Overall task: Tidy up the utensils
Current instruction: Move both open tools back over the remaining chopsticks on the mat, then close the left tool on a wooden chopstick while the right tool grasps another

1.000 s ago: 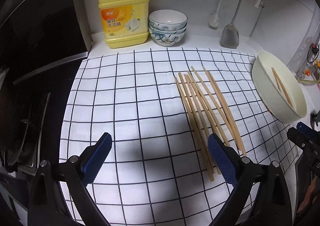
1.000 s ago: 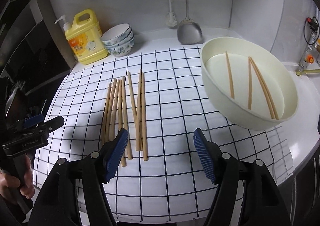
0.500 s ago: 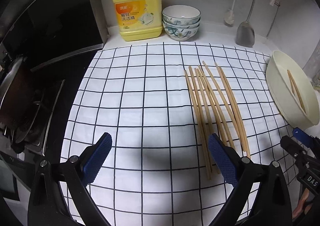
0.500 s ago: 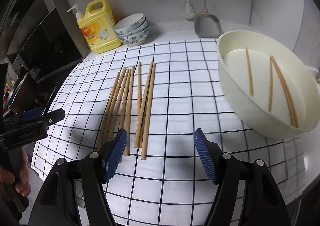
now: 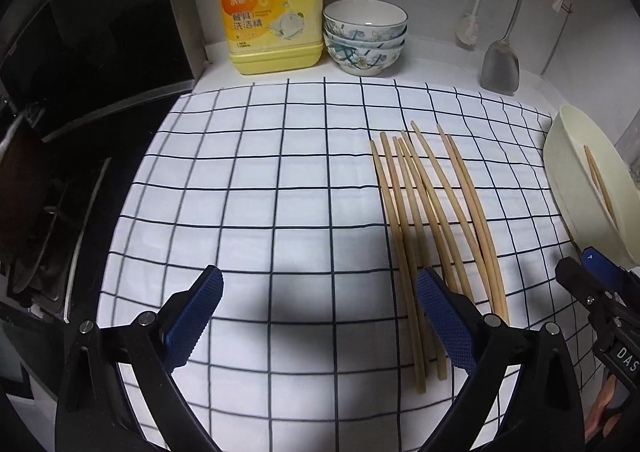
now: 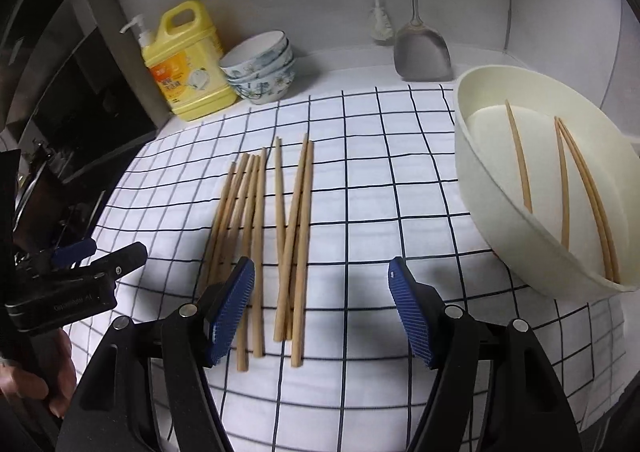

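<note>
we find both hand-held grippers spread wide with nothing between their pads. the left hand-held gripper (image 5: 318, 316) hangs over the near part of the checked cloth (image 5: 256, 188), its right pad just above the near ends of the loose chopsticks (image 5: 430, 220). the right hand-held gripper (image 6: 322, 316) hangs over the same cloth, its left pad overlapping the near ends of that group.

the loose chopsticks lie flat on the cloth on the worktop, roughly parallel, in two clusters that touch or cross in places. three more chopsticks (image 6: 568, 180) lie inside the cream basin (image 6: 480, 188), which sits at the cloth's right edge, well apart from the loose group.

we note bare cloth to the left of the chopsticks, up to the dark hob (image 5: 60, 180) at the cloth's left edge. along the back wall stand a yellow detergent jug (image 5: 272, 12), stacked bowls (image 5: 364, 38) just beside it, and a hanging spatula (image 5: 500, 68).
</note>
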The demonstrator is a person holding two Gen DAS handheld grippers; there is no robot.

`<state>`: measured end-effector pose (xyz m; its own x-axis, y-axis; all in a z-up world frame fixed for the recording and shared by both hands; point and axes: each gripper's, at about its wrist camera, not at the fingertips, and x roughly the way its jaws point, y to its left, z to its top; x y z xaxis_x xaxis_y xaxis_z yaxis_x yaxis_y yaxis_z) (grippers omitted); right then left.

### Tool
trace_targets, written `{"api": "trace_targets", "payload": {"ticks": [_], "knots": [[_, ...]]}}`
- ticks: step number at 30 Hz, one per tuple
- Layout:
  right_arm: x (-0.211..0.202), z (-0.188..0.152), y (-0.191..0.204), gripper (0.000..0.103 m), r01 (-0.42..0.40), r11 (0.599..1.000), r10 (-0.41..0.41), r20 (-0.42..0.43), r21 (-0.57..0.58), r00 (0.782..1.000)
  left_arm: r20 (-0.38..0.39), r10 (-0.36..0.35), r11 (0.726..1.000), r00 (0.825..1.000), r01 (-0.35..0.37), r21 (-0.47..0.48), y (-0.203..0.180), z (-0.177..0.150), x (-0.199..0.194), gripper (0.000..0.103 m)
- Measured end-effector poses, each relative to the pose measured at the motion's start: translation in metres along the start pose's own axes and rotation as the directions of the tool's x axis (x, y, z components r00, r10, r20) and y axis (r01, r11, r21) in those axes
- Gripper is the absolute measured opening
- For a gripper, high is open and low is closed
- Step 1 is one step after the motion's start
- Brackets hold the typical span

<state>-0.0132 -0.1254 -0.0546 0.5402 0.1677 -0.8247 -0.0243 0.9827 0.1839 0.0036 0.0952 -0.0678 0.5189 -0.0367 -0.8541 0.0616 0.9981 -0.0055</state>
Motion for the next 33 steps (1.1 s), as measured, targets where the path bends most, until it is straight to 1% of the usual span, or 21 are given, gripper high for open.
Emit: {"api": "trace_targets", "payload": {"ticks": [5,9,13,16,26,33], "knots": [[0.023,0.004,-0.004,0.066,0.064,0.998,-0.064,-0.028,-0.01,0.998,-0.011,-0.008,1.0,1.0,0.008,0.022,-0.005,0.004,0.024,0.095],[0.042,0.006,-0.004,0.066,0.075,0.997,-0.074,-0.054,0.004,0.996,-0.006,-0.014,0.999,1.0,0.014,0.04,-0.006,0.003,0.036,0.095],[0.053,0.005,0.002,0.066,0.089,0.996,-0.09,-0.062,-0.026,0.994,-0.005,-0.021,0.999,1.0,0.021,0.032,-0.002,0.003,0.046,0.095],[0.062,0.003,0.005,0.066,0.114,0.992,-0.117,-0.065,-0.053,0.991,-0.013,-0.014,0.999,1.0,0.015,0.036,0.0,0.002,0.053,0.095],[0.072,-0.003,0.011,0.066,0.156,0.982,-0.164,-0.074,-0.107,0.984,-0.011,-0.023,0.998,1.0,0.023,0.053,-0.001,0.003,0.06,0.095],[0.075,-0.001,0.005,0.066,0.174,0.979,-0.181,-0.062,-0.107,0.981,-0.014,-0.017,0.998,1.0,0.018,0.066,-0.005,0.006,0.066,0.095]]}}
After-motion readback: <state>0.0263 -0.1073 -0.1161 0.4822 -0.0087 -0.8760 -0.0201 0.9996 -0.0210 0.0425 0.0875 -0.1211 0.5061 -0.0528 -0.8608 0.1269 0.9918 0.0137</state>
